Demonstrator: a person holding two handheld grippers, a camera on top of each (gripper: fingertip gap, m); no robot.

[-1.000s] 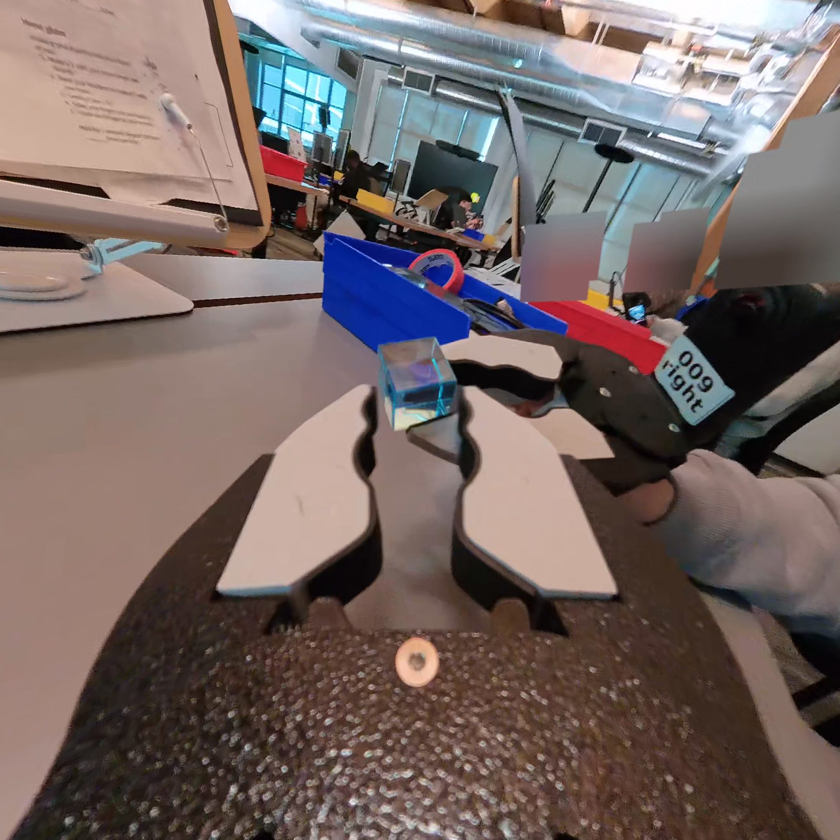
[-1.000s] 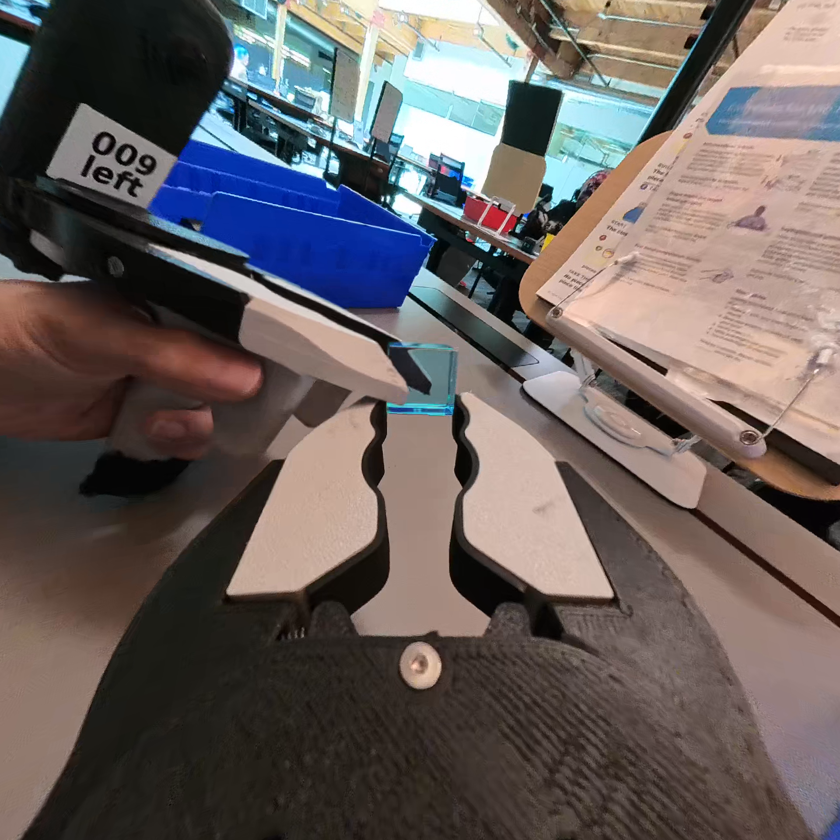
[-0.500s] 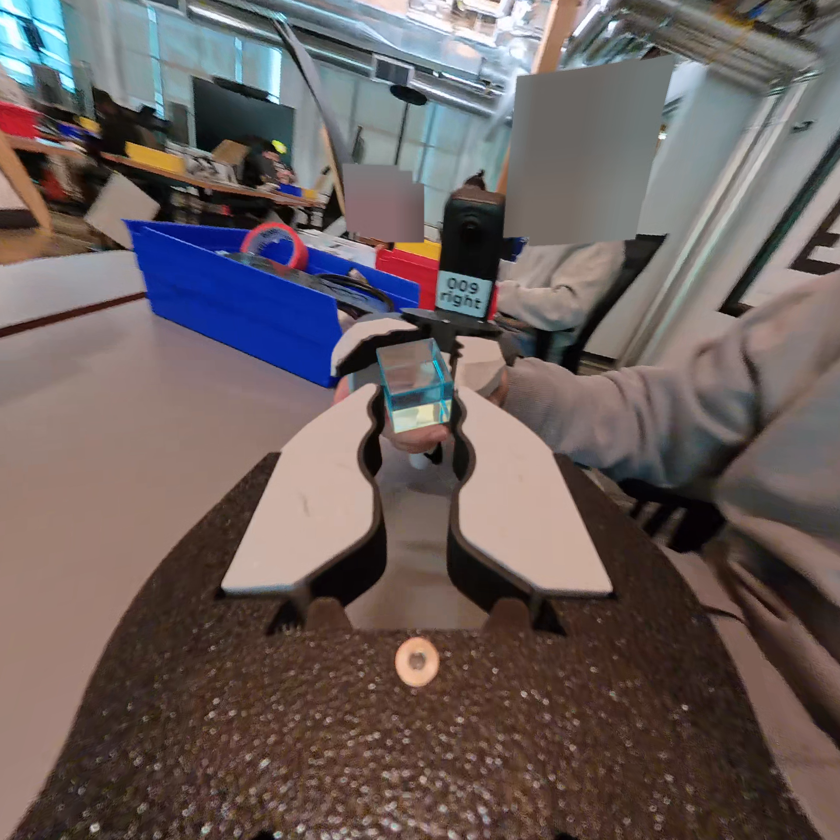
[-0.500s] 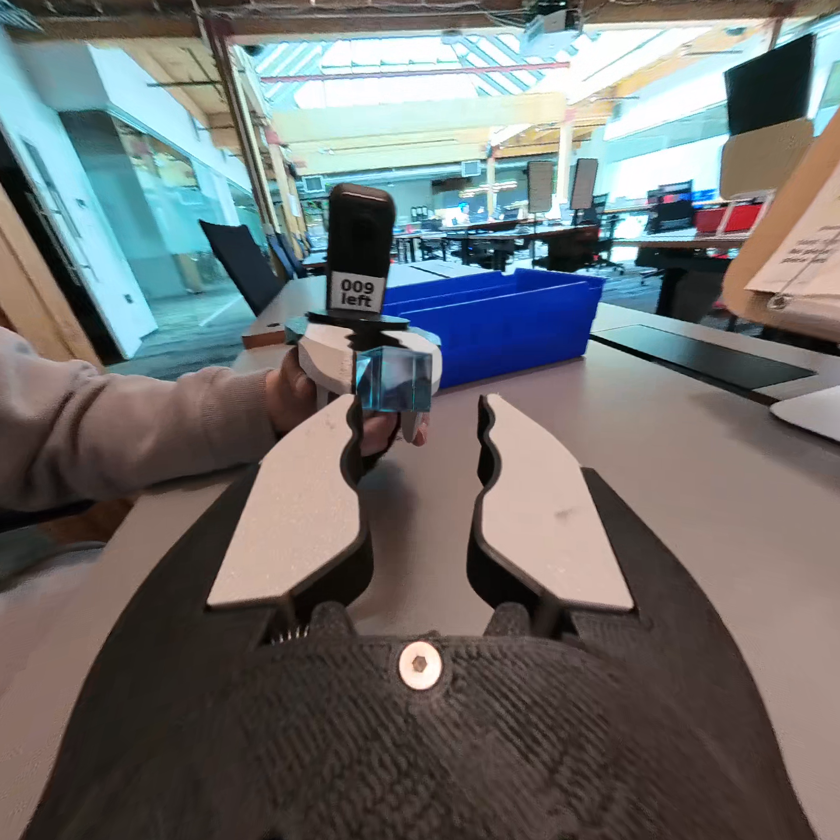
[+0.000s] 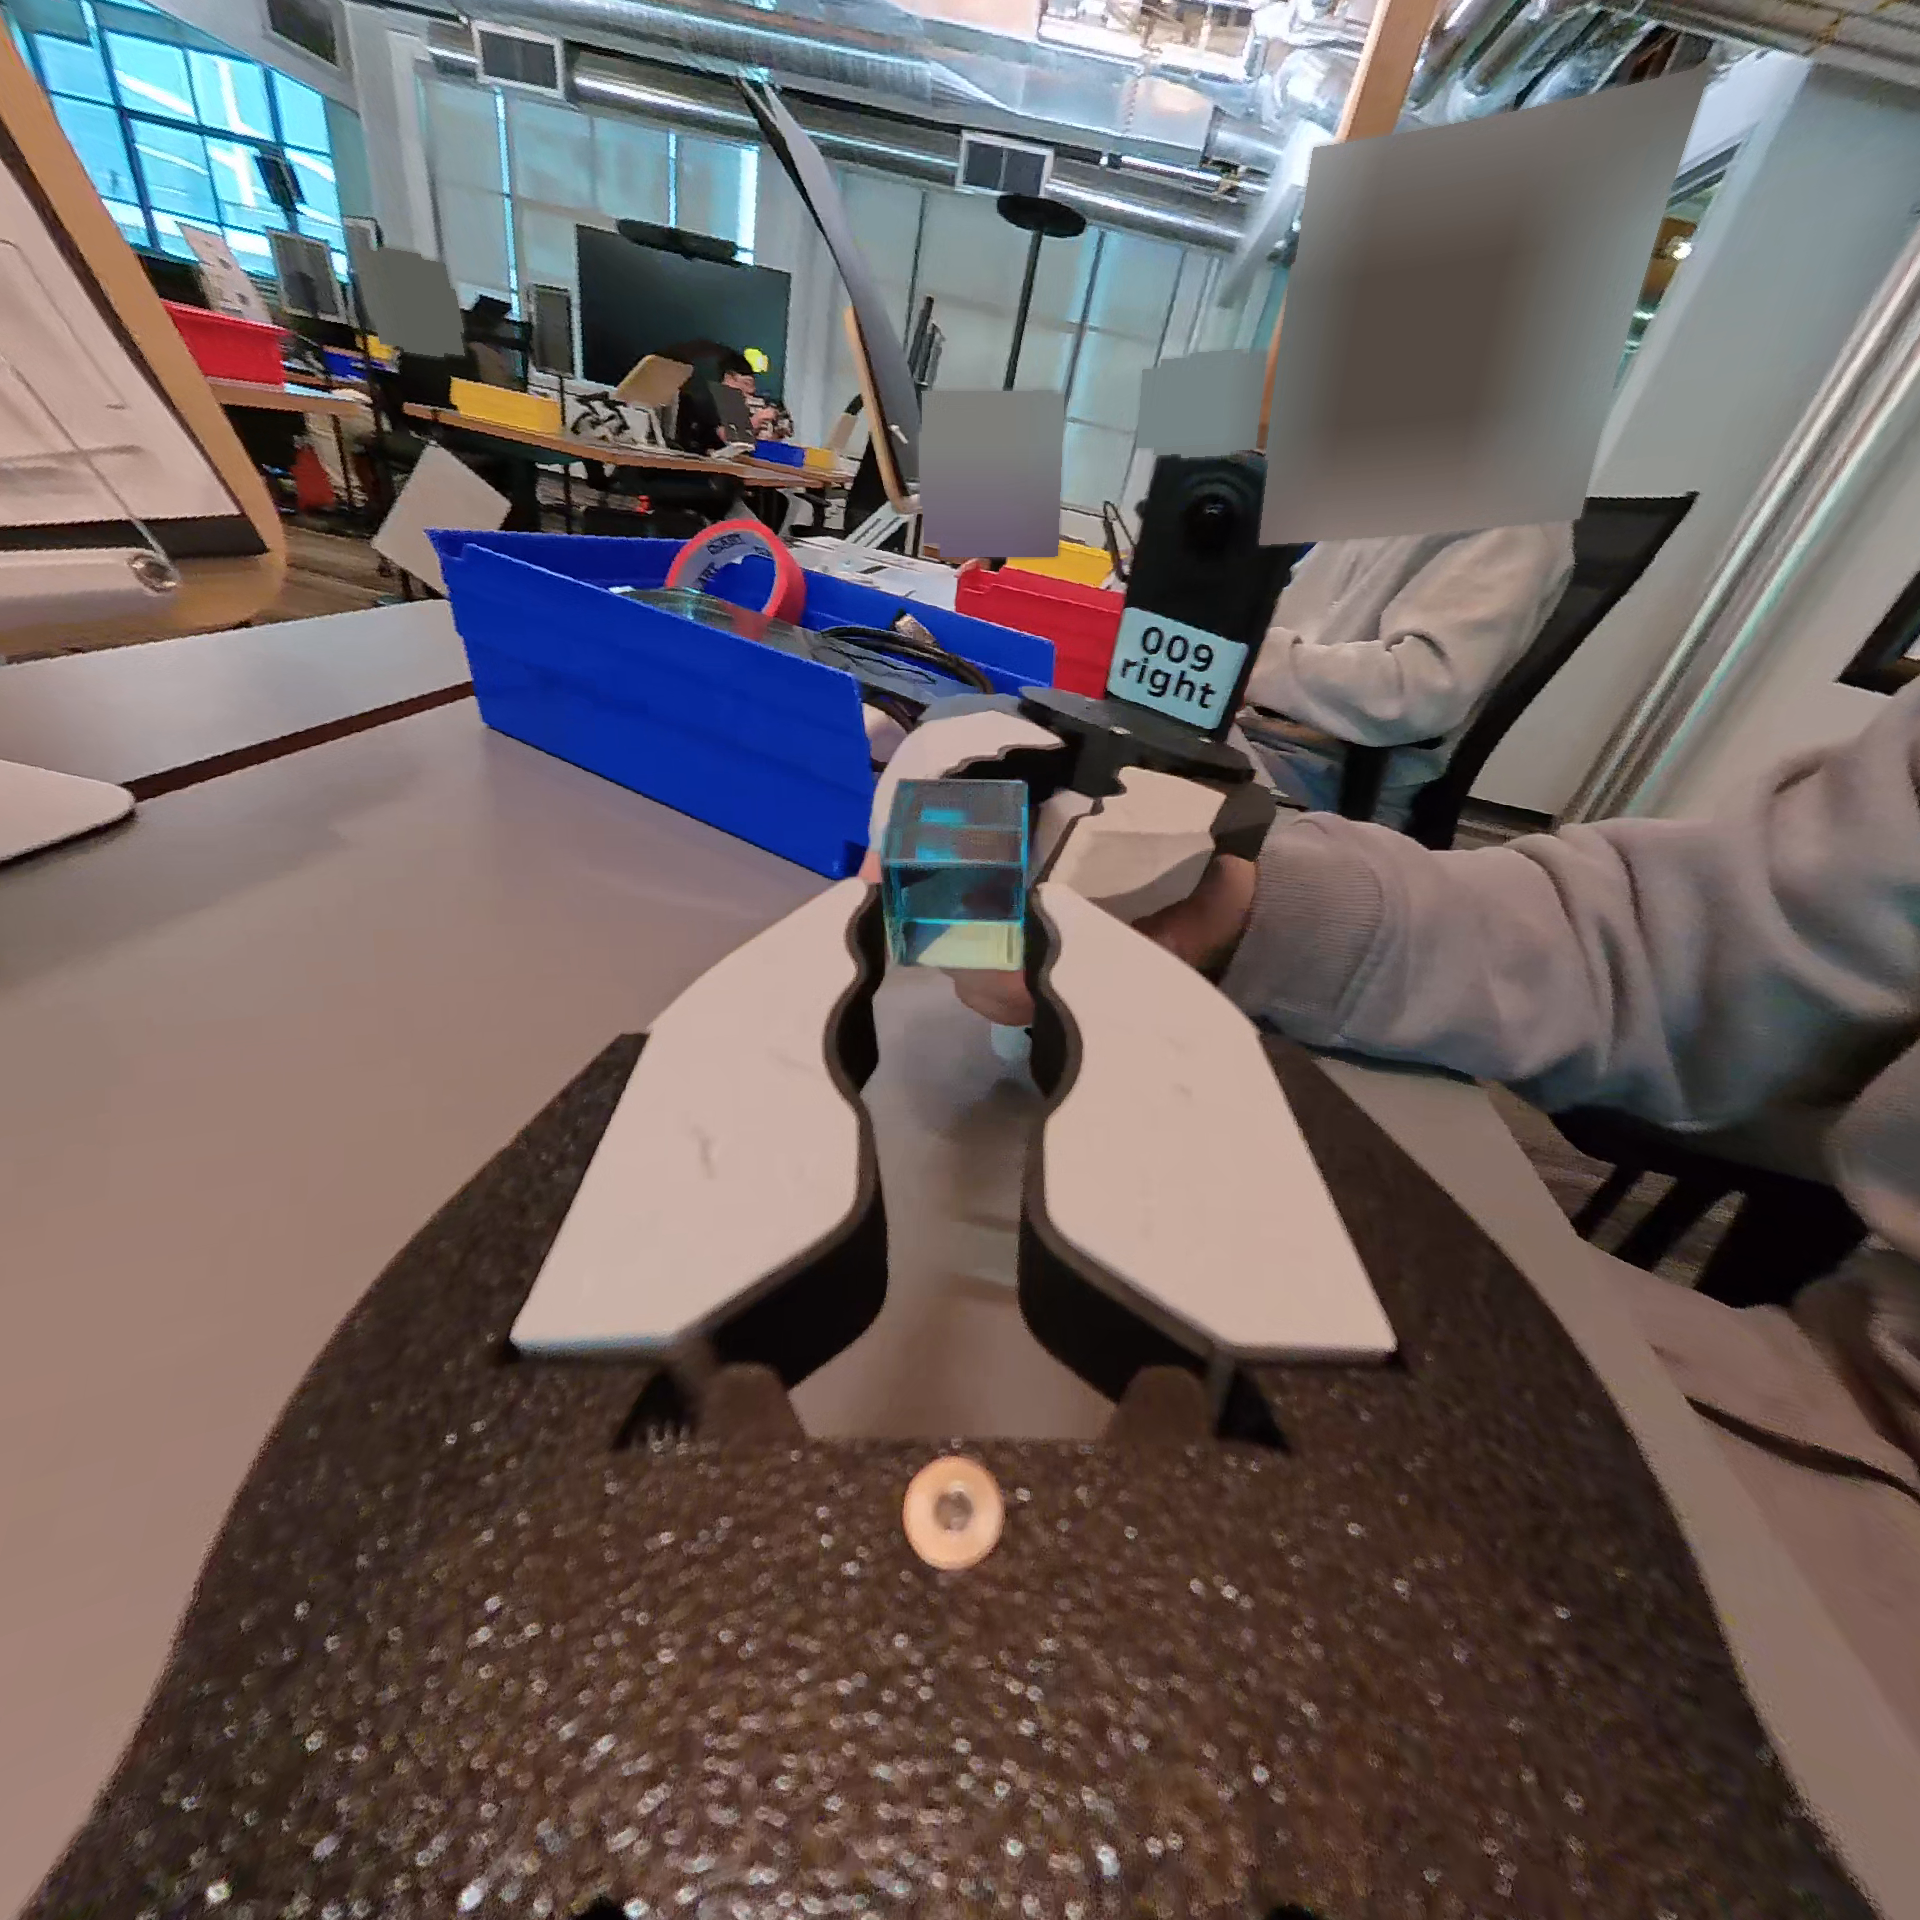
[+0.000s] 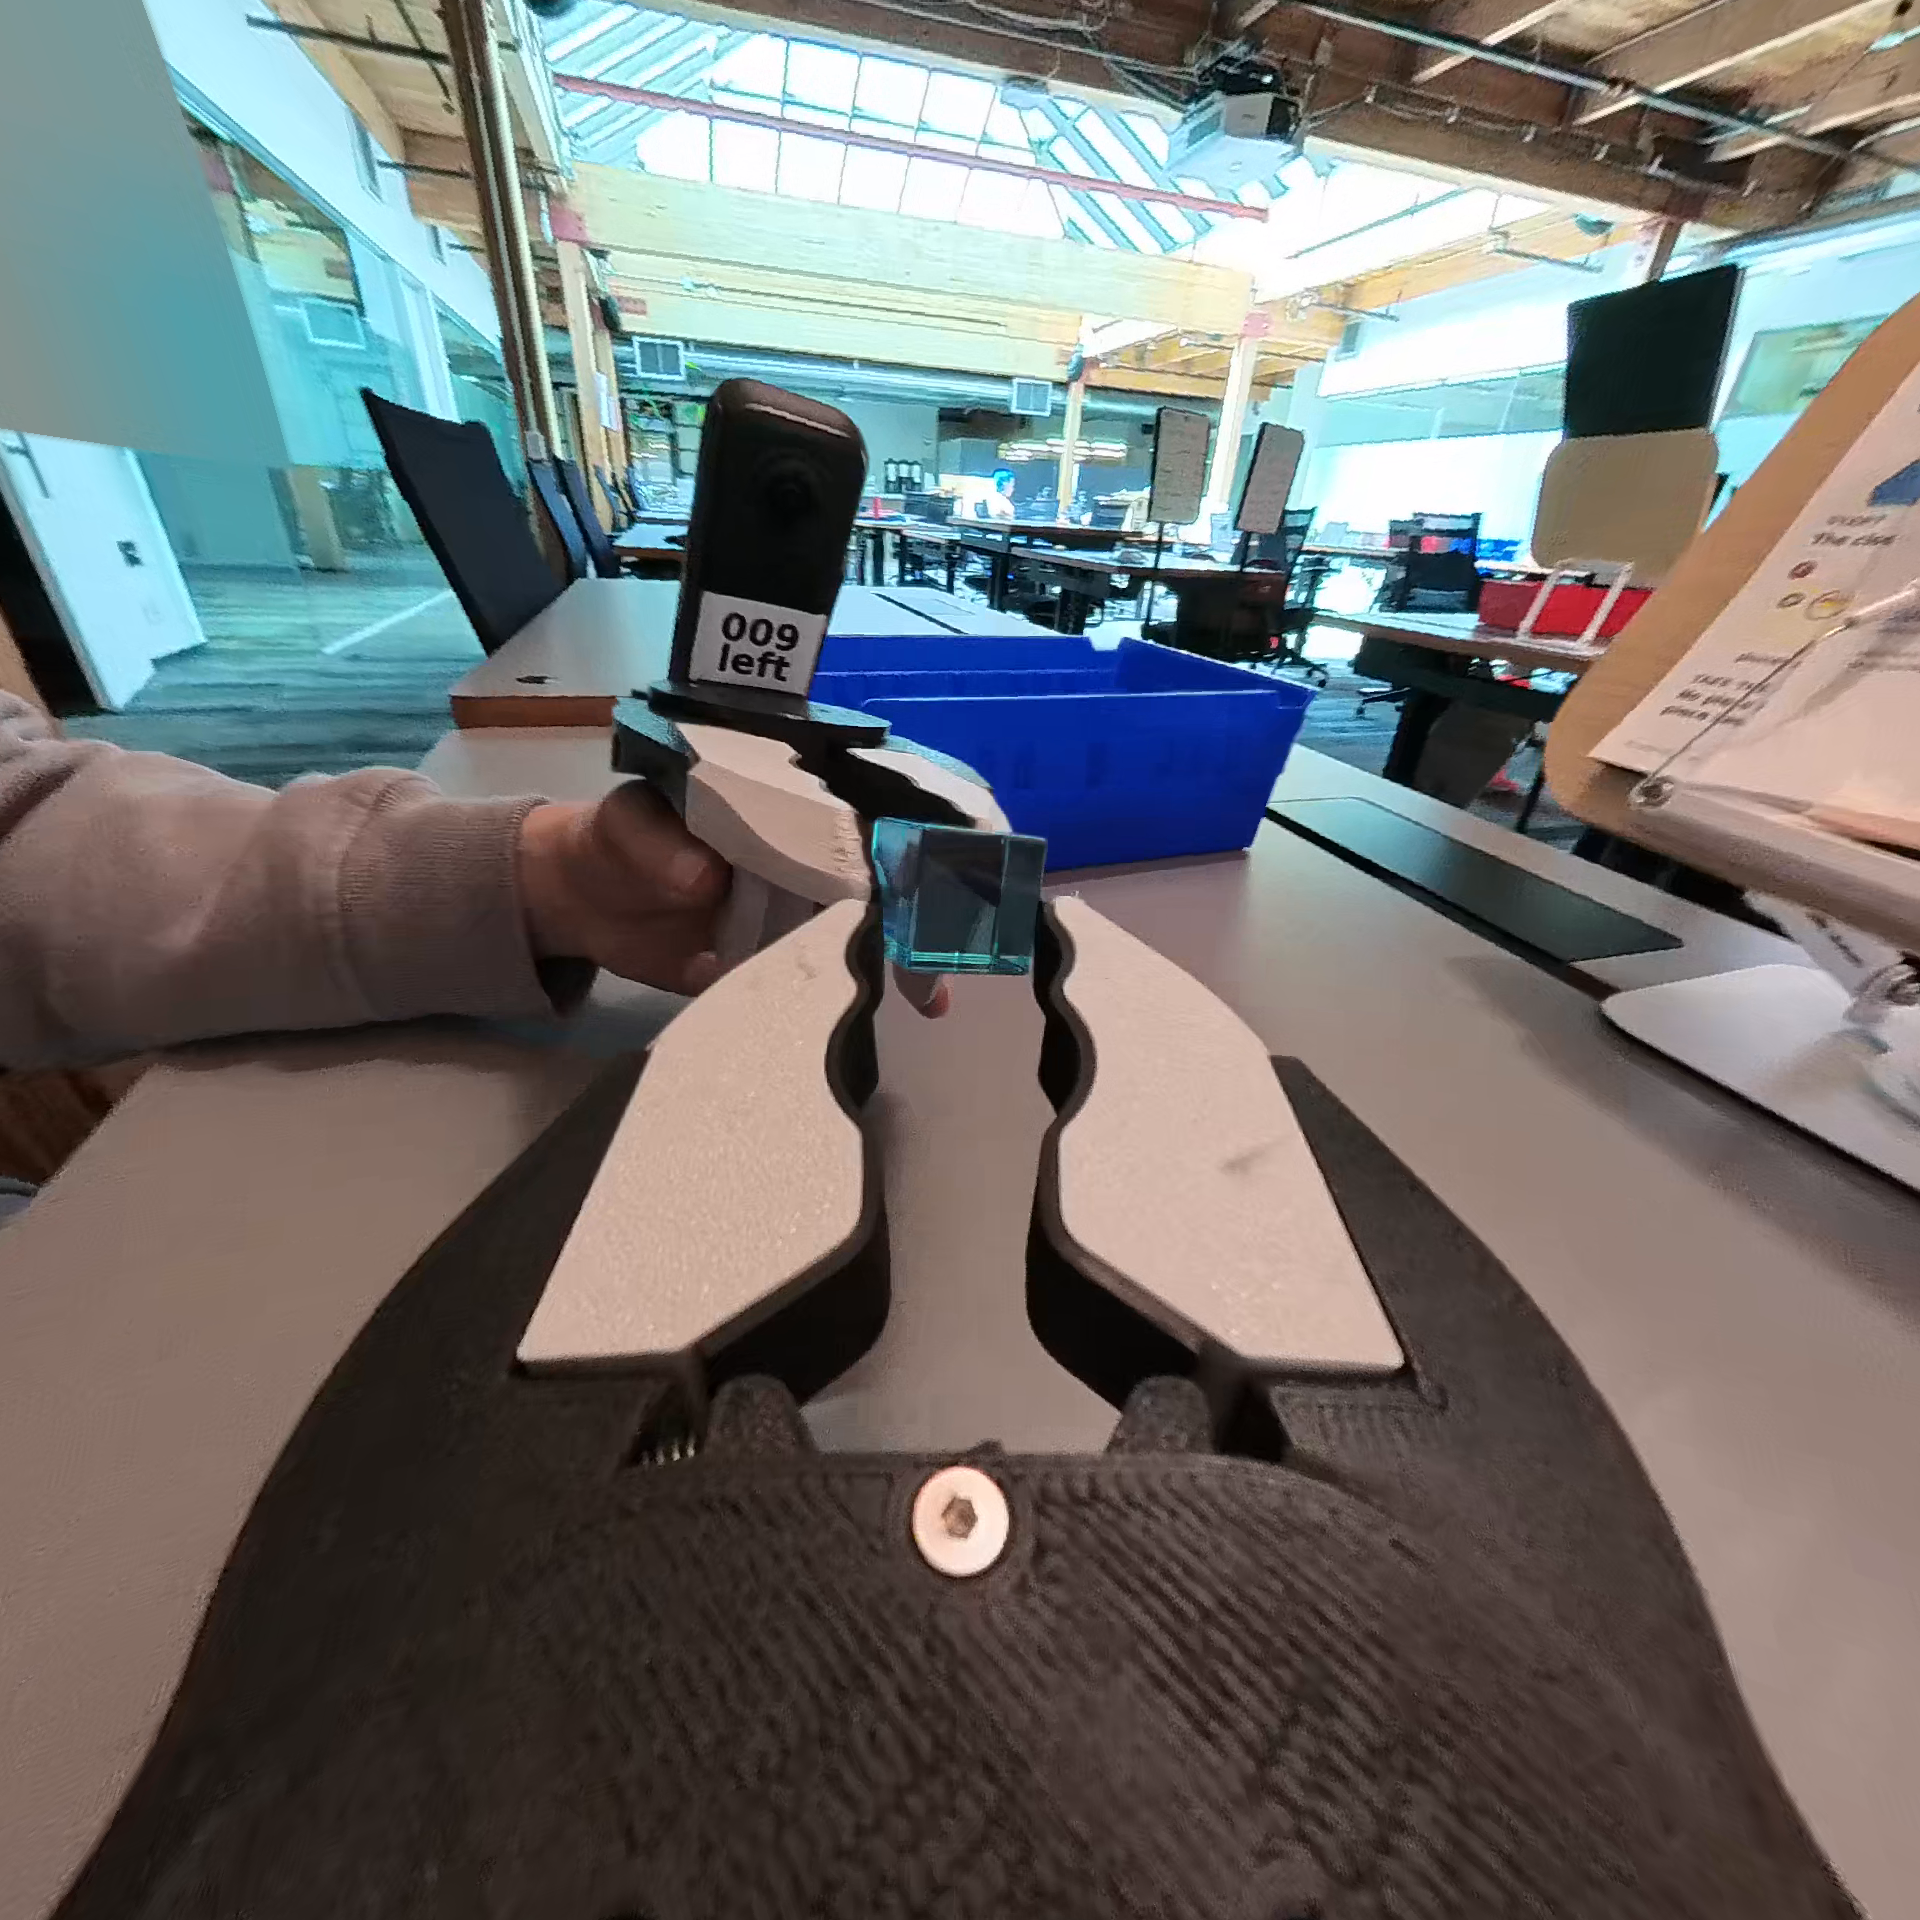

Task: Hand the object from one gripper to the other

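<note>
A clear cube with teal edges is held in the air above the grey table. My left gripper is shut on it at the fingertips. In the right wrist view the cube also sits between the fingertips of my right gripper, whose jaws are closed in to the cube's width. The two grippers face each other nose to nose. The left gripper shows beyond the cube in the right wrist view, and the right gripper shows beyond it in the left wrist view. A hand holds each.
A blue bin with a red tape roll stands behind the grippers, with a red bin past it. A wooden document stand on a white base is at the table's right. A grey sleeve crosses the right side. The grippers are tip to tip, or close to it.
Half a second ago my right gripper was wide open, a little back from the cube. Now its jaws have closed to the cube's width. The left gripper has kept its hold.
</note>
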